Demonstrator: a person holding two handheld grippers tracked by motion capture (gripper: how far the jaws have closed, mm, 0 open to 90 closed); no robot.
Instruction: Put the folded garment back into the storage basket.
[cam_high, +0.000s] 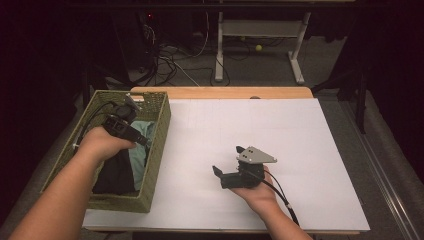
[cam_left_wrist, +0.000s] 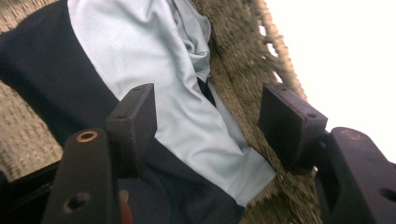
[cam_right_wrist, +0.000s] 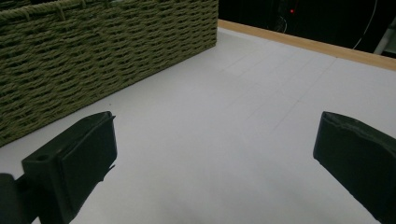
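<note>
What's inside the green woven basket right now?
Inside the woven basket lie a light blue cloth and a dark cloth, the blue one lying partly over the dark one. The left gripper hovers open above them. Anything beneath the cloths is covered.

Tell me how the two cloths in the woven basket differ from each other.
The light blue cloth is pale with a slight sheen; the dark cloth is near black. In the left gripper view the light blue cloth lies draped over the dark cloth, which shows on both sides of it. The light blue cloth lies against the basket wall nearer the white table top; the dark cloth spreads the other way. Both lie loosely crumpled inside the basket.
</note>
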